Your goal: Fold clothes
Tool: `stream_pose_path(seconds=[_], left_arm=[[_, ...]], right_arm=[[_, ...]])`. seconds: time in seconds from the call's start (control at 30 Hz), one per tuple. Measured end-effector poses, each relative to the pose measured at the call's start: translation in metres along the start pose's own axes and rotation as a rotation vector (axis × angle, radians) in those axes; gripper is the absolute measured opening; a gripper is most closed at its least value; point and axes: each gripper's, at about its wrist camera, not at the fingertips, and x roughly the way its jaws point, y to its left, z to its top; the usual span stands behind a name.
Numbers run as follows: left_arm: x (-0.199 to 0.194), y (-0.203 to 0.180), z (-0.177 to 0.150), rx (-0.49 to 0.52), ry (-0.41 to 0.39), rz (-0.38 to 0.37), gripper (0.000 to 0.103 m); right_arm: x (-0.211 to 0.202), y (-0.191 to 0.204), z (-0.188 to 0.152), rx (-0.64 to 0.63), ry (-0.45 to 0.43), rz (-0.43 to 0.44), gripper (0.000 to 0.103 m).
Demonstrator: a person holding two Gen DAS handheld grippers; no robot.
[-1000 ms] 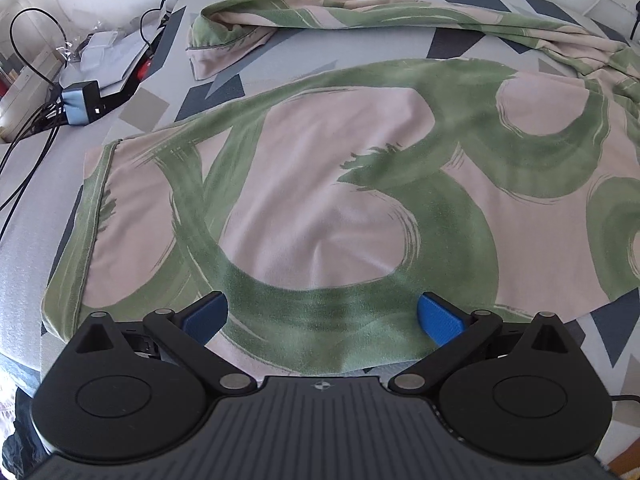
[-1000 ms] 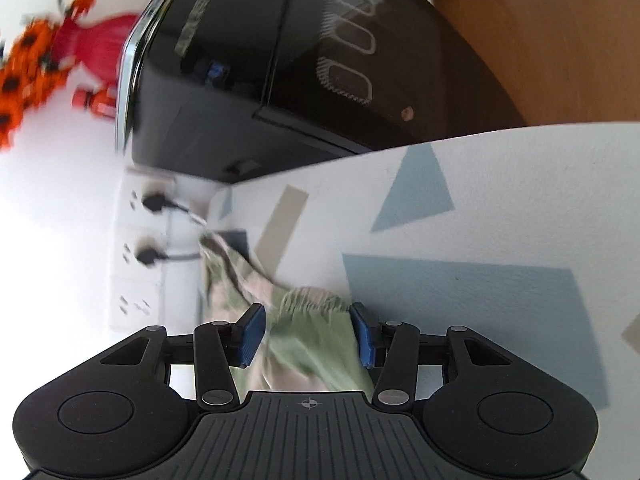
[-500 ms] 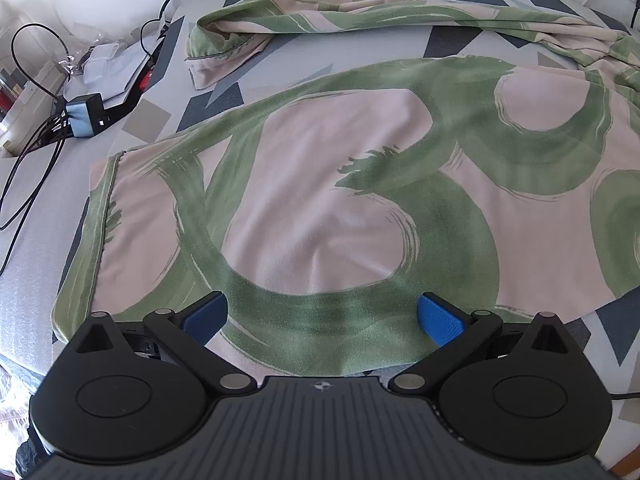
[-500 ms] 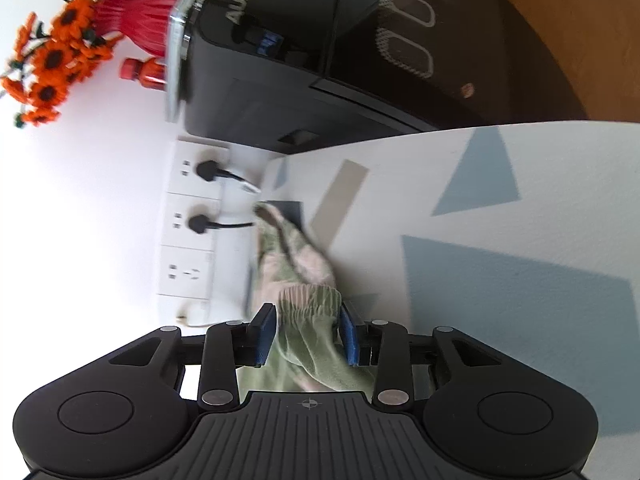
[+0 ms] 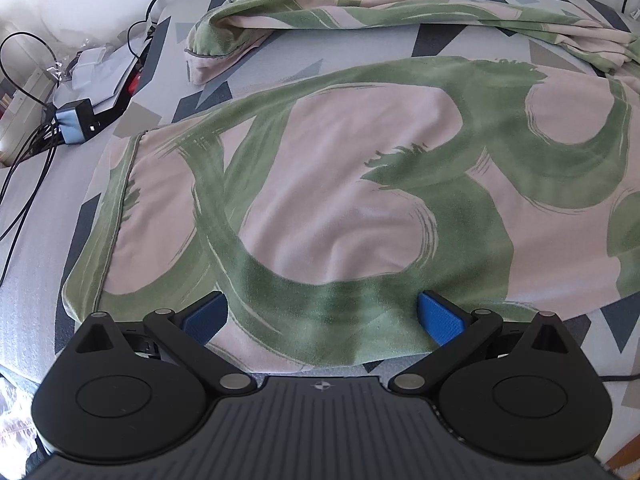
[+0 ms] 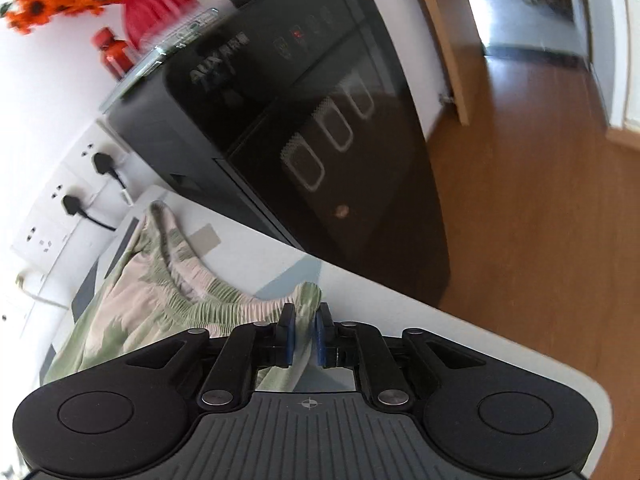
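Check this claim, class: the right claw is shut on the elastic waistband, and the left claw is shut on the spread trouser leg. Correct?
Not quite. The left wrist view shows the left claw open over the spread trouser leg. The right claw is indeed shut on the elastic waistband.

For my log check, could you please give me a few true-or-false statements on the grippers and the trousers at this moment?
1. The right gripper is shut on the trousers' waistband. True.
2. The left gripper grips a trouser leg. False: its jaws are wide open above the trousers.
3. The trousers are pink with green swirls. True.
4. The trousers lie on the wooden floor. False: they lie on a grey patterned sheet.
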Motion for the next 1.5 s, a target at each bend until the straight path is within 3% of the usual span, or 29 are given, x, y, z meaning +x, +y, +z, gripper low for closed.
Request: stream_pose_path(seconds=[0.03,0.07,0.13,0.3,0.4,0.57,0.7,0.83,0.93,1.1,1.17,1.2,1.33,1.5], left_arm=[[0.000,0.000,0.000,0.001,0.002,0.000,0.103],[0.000,-0.001,0.000,0.002,0.004,-0.001,0.103],[0.000,0.000,-0.001,0.002,0.005,-0.004,0.103],[-0.004,0.009,-0.009,-0.047,0.001,-0.039,0.103],[-0.017,0.033,-0.019,-0.184,-0.036,-0.099,0.103],[-0.037,0.095,-0.051,-0.527,-0.121,-0.205,0.102],[-0.025,0.142,-0.079,-0.810,-0.164,-0.262,0.081],[-0.006,0.166,-0.094,-0.992,-0.190,-0.270,0.078],[0.001,0.174,-0.094,-1.031,-0.232,-0.265,0.077],[0.005,0.173,-0.077,-0.962,-0.305,-0.220,0.077],[0.007,0.171,-0.070,-0.929,-0.306,-0.212,0.042],[0.009,0.170,-0.067,-0.918,-0.286,-0.201,0.002],[-0.009,0.169,-0.075,-0.906,-0.314,-0.101,0.001],[-0.029,0.173,-0.111,-0.921,-0.293,-0.036,0.001]], right_arm=[[-0.006,0.003,-0.002,-0.028,-0.028,-0.041,0.027],[-0.012,0.007,-0.004,-0.050,-0.066,-0.085,0.033],[-0.029,0.016,-0.009,-0.096,-0.136,-0.088,0.033],[-0.068,0.043,-0.021,-0.243,-0.178,0.044,0.036],[-0.079,0.074,-0.041,-0.413,-0.128,0.145,0.037],[-0.084,0.123,-0.106,-0.695,0.011,0.277,0.036],[-0.078,0.147,-0.151,-0.786,0.122,0.306,0.036],[-0.078,0.161,-0.172,-0.841,0.158,0.286,0.036],[-0.078,0.172,-0.188,-0.882,0.184,0.271,0.036],[-0.068,0.178,-0.201,-0.921,0.197,0.228,0.036],[-0.065,0.179,-0.203,-0.931,0.195,0.209,0.039],[-0.065,0.180,-0.203,-0.936,0.192,0.201,0.041],[-0.064,0.181,-0.203,-0.944,0.193,0.184,0.043],[-0.069,0.177,-0.202,-0.956,0.222,0.175,0.045]])
